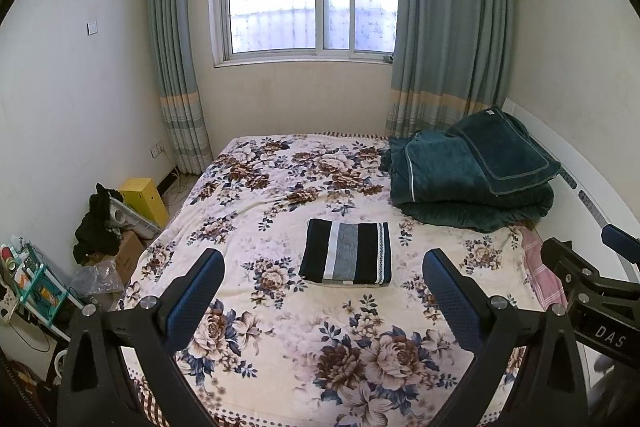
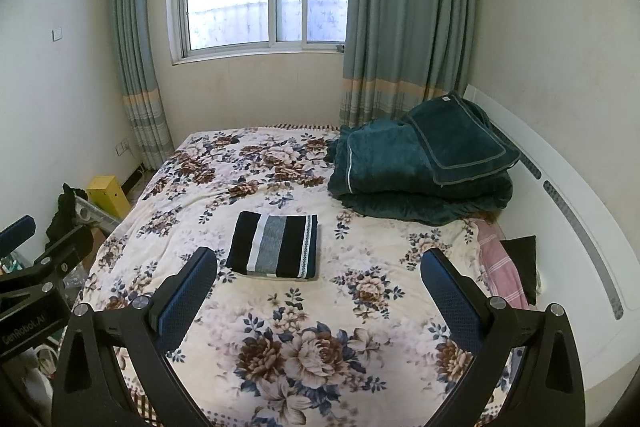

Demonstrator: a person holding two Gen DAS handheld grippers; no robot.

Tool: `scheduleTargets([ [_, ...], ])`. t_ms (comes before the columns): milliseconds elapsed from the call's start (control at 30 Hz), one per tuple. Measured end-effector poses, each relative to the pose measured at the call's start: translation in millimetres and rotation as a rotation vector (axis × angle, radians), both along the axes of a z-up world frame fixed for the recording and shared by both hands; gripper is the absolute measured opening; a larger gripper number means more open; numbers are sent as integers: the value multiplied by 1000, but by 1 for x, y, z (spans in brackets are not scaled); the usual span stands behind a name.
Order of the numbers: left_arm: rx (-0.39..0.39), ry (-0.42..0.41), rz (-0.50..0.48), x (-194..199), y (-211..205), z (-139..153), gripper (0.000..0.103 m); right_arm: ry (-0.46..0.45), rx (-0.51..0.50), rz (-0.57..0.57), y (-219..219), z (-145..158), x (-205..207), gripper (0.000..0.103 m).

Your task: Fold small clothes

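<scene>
A bedroom seen from two gripper cameras, both looking across a bed toward a window. A folded striped garment (image 1: 346, 253), banded in black, white and grey, lies flat near the middle of the floral bedspread (image 1: 280, 339), touched by neither gripper.

In the left wrist view, the left gripper (image 1: 323, 269) frames the foreground with its two blue-padded fingers spread wide apart, holding nothing, above the bedspread on the near side of the garment. At the right edge of this view the right gripper's black body shows, with only one blue fingertip visible. This view alone shows the clutter on the floor to the left of the bed: a yellow box (image 1: 146, 197), a cardboard box (image 1: 128, 253) and a small teal rack (image 1: 36, 287).

In the right wrist view, the right gripper (image 2: 319, 267) also has its fingers wide apart and empty. The garment sits ahead and left of centre. This view alone shows a black cushion (image 2: 522, 267) beside a pink striped cloth (image 2: 498, 263), against the white headboard (image 2: 568, 251).

Both views show folded dark green blankets (image 2: 424, 167) stacked at the bed's far right corner.
</scene>
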State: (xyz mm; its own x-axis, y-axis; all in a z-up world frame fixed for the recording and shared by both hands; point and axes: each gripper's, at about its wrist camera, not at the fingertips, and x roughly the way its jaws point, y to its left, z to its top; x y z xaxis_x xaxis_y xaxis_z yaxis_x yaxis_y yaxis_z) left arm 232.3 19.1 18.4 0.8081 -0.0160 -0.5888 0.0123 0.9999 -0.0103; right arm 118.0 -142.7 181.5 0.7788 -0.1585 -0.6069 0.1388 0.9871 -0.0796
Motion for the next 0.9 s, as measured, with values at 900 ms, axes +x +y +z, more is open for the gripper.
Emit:
scheduleTargets([
  [900,7,0,11,-5,-5,5,103,0,5,4,-6,3,-1,103],
])
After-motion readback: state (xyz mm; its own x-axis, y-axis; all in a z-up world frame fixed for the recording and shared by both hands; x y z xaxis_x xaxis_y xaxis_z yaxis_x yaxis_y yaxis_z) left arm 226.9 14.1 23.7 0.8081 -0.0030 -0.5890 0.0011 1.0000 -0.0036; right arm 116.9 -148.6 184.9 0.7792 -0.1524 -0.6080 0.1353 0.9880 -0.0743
